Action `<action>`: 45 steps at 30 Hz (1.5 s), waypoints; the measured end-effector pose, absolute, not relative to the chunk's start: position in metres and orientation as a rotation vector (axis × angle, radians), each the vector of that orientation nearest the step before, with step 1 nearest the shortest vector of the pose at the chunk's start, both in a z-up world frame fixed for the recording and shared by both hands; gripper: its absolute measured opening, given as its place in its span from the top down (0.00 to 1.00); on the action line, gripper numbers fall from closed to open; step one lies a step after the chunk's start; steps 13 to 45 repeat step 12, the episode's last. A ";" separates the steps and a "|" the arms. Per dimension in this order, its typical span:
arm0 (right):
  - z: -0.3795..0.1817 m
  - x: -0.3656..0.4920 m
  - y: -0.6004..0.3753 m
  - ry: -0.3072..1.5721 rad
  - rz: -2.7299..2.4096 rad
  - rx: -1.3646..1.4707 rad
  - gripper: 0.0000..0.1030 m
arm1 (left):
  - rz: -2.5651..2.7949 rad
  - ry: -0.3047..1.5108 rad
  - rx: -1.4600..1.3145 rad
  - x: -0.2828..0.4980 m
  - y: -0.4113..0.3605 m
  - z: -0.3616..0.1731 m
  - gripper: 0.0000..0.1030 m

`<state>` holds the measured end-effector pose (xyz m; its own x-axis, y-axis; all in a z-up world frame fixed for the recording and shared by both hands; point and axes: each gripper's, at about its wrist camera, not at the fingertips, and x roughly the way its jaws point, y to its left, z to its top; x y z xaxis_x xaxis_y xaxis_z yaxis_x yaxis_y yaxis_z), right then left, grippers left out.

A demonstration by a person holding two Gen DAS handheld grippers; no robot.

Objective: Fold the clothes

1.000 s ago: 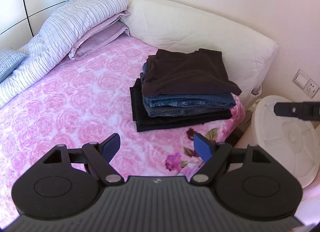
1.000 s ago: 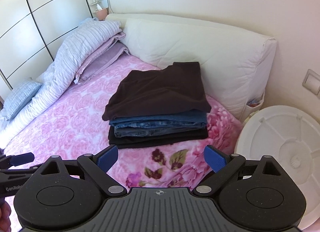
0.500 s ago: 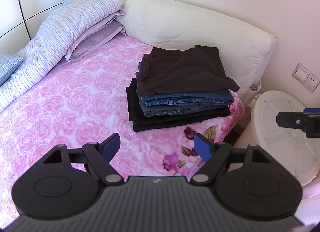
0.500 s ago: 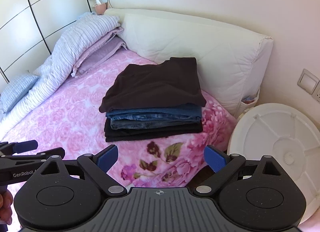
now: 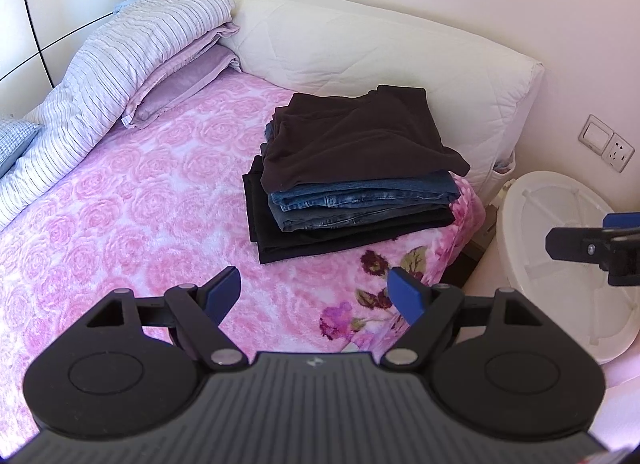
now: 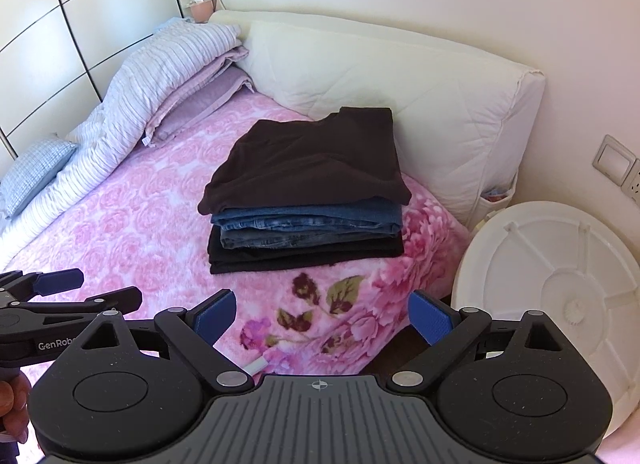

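A stack of folded clothes (image 5: 352, 176) lies near the corner of the pink rose bedspread (image 5: 120, 224): a dark brown top above, blue jeans in the middle, a black garment at the bottom. It also shows in the right wrist view (image 6: 308, 192). My left gripper (image 5: 316, 290) is open and empty, held above the bedspread in front of the stack. My right gripper (image 6: 322, 314) is open and empty, over the bed's corner. Each gripper shows at the edge of the other's view.
A white headboard cushion (image 5: 380, 52) stands behind the stack. Striped bedding and pillows (image 5: 120, 52) lie at the left. A round white plastic object (image 6: 560, 296) leans beside the bed at the right. Wall sockets (image 5: 608, 144) are on the right wall.
Both grippers have drawn back slightly from the stack and stayed open. The stack has not moved.
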<state>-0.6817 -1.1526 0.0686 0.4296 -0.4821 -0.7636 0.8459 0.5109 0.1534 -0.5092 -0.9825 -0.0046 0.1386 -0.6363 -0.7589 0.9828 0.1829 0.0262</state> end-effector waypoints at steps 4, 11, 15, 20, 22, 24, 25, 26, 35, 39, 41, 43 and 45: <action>0.068 -0.680 -1.150 0.725 -0.887 0.580 0.07 | -1.277 0.698 0.619 -0.508 -0.982 -0.005 0.24; 0.069 -0.674 -1.147 0.732 -0.879 0.560 0.07 | -1.283 0.688 0.604 -0.504 -0.976 -0.004 0.24; 0.070 -0.672 -1.146 0.734 -0.878 0.557 0.07 | -1.283 0.682 0.597 -0.503 -0.974 -0.004 0.24; 0.070 -0.672 -1.146 0.734 -0.878 0.557 0.07 | -1.283 0.682 0.597 -0.503 -0.974 -0.004 0.24; 0.070 -0.672 -1.146 0.734 -0.878 0.557 0.07 | -1.283 0.682 0.597 -0.503 -0.974 -0.004 0.24; 0.070 -0.672 -1.146 0.734 -0.878 0.557 0.07 | -1.283 0.682 0.597 -0.503 -0.974 -0.004 0.24; 0.070 -0.672 -1.146 0.734 -0.878 0.557 0.07 | -1.283 0.682 0.597 -0.503 -0.974 -0.004 0.24; 0.070 -0.672 -1.146 0.734 -0.878 0.557 0.07 | -1.283 0.682 0.597 -0.503 -0.974 -0.004 0.24; 0.070 -0.672 -1.146 0.734 -0.878 0.557 0.07 | -1.283 0.682 0.597 -0.503 -0.974 -0.004 0.24; 0.070 -0.672 -1.146 0.734 -0.878 0.557 0.07 | -1.283 0.682 0.597 -0.503 -0.974 -0.004 0.24; 0.070 -0.672 -1.146 0.734 -0.878 0.557 0.07 | -1.283 0.682 0.597 -0.503 -0.974 -0.004 0.24; 0.070 -0.672 -1.146 0.734 -0.878 0.557 0.07 | -1.283 0.682 0.597 -0.503 -0.974 -0.004 0.24; 0.070 -0.672 -1.146 0.734 -0.878 0.557 0.07 | -1.283 0.682 0.597 -0.503 -0.974 -0.004 0.24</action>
